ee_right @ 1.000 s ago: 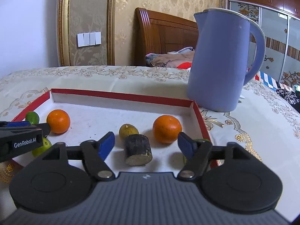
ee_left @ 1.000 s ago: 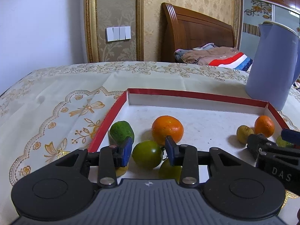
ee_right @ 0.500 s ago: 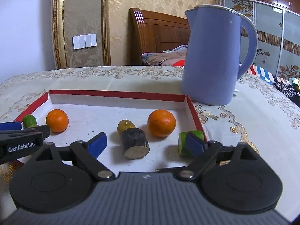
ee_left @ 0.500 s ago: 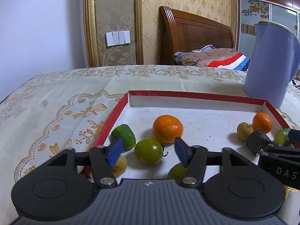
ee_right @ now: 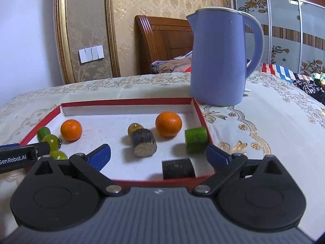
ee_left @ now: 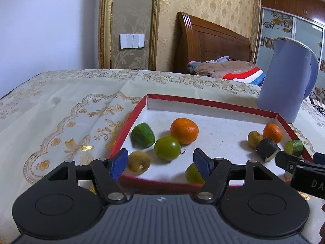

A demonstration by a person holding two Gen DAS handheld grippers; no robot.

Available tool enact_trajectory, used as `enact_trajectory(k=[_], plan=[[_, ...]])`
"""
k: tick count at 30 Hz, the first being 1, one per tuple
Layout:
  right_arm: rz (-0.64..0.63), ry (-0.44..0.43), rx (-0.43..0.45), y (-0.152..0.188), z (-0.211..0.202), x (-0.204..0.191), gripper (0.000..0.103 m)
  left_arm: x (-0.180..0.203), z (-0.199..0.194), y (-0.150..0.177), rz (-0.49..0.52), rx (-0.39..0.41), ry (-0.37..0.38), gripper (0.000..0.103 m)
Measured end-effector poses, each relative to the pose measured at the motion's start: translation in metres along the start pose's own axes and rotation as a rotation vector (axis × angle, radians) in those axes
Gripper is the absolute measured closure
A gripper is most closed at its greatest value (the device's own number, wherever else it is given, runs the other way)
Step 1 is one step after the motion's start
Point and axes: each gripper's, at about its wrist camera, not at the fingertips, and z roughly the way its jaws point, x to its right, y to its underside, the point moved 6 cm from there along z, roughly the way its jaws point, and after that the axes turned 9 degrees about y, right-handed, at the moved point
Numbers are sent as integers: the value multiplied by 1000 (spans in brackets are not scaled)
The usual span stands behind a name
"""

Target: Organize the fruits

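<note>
Round glossy fruits (ee_left: pixel 167 148) fill red-rimmed cardboard tray (ee_left: pixel 211 102).

"genrobot.ai" on left gripper (ee_right: pixel 22 158); "da" on right gripper (ee_left: pixel 304 181).

Background items: bedroom furnishings and tabletop

A blue kettle (ee_right: pixel 221 61) stands upright on the cream embroidered tablecloth (ee_left: pixel 61 105). Behind the table, a wooden headboard (ee_left: pixel 211 46) rises above folded bedding (ee_left: pixel 229 69). A white switch panel (ee_left: pixel 132 41) sits on the gold-framed wall panel (ee_left: pixel 130 24). A patterned wardrobe (ee_right: pixel 284 30) stands at right.
</note>
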Motion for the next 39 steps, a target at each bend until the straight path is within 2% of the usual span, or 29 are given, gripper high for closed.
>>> enact_trajectory(k=[6, 10, 16, 21, 32, 39], plan=[[-8, -10, 13, 13, -17, 3, 0, 4, -20, 11, 73, 35, -44, 32], [37, -23, 36, 14, -28, 10, 0, 4, -32, 16, 56, 33, -9, 32], [16, -31, 14, 20, -28, 7, 0, -4, -33, 20, 10, 13, -9, 32], [7, -9, -14, 25, -29, 7, 0, -3, -33, 21, 31, 16, -27, 32], [-25, -32, -82, 34, -23, 0, 0, 1, -31, 24, 56, 5, -36, 32], [-20, -28, -80, 35, -23, 0, 0, 3, -31, 25, 65, -2, -35, 32]])
